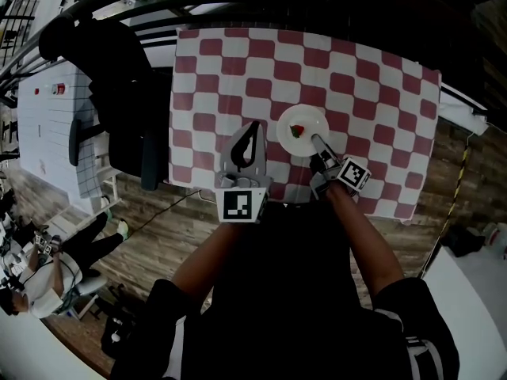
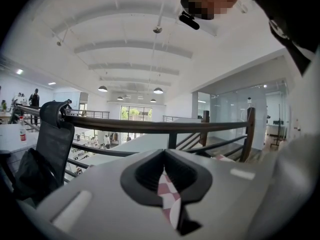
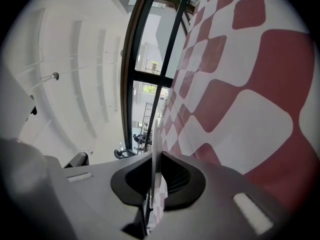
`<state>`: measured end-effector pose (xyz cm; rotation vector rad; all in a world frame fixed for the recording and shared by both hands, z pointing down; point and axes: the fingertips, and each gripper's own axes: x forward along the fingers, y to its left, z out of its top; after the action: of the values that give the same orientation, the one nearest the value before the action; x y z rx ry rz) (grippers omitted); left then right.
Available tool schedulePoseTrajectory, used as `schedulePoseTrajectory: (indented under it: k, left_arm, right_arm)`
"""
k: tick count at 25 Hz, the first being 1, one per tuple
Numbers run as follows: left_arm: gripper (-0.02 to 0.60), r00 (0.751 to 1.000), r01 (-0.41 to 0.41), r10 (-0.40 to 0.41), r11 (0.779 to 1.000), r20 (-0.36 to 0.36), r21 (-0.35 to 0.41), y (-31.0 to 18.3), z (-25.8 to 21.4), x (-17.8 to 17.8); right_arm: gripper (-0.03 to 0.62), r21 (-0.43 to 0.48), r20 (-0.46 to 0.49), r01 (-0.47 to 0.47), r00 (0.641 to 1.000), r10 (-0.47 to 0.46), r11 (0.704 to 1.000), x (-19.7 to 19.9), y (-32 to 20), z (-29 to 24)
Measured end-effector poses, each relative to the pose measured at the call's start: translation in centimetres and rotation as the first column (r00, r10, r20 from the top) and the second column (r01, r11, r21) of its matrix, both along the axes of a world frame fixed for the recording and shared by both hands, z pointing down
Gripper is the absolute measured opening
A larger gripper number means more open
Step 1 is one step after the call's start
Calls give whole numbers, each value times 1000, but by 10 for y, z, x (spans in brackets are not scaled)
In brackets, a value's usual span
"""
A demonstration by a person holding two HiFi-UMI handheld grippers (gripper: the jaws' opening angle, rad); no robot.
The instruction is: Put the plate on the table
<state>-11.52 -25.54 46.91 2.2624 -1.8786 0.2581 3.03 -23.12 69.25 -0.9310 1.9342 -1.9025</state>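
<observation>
The right gripper [image 1: 318, 142] has its fingers pinched on the near rim of the round white plate [image 1: 309, 119], low over the red-and-white checked desk [image 1: 372, 93], while the left gripper [image 1: 253, 127], fingers pressed together on nothing, waits beside it; the set-down looks close, needing only a level lowering and release.

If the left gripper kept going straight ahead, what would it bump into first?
Probably the dark railing. The left gripper points across the checkered tablecloth, and nothing else shows in its line. Depth is hard to judge.
</observation>
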Motion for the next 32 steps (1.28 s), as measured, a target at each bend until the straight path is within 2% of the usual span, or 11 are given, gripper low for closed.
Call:
schedulePoseTrajectory:
  k: [3, 10, 12, 16, 24, 29, 32]
  left_arm:
    - [10, 1000, 3, -3, 1000, -2, 9, -1, -1, 0]
    - [10, 1000, 10, -9, 999, 22, -35, -3, 8, -5]
    - [9, 1000, 12, -12, 999, 11, -29, -4, 7, -7]
    - [9, 999, -6, 7, 999, -35, 36, -8, -3, -5]
    - [10, 998, 13, -14, 1000, -57, -7, -15, 2, -1]
    - [9, 997, 28, -29, 999, -67, -25, -16, 6, -2]
    - [10, 996, 23, -24, 1000, -88, -13, -20, 6, 1]
  right_arm:
    - [20, -6, -10, 26, 1000, -26, 1000, -2, -2, 8]
    - [20, -18, -24, 53, 998, -53, 998, -2, -5, 27]
    - [20, -27, -26, 63, 998, -64, 998, -3, -4, 31]
    - [20, -44, -31, 79, 996, -81, 996, -6, 0, 36]
    - [25, -88, -58, 103, 992, -108, 991, -5, 1, 49]
    - [23, -127, -42, 103, 993, -109, 987, -7, 1, 51]
    - [25, -161, -86, 125, 986, -140, 979, -6, 6, 55]
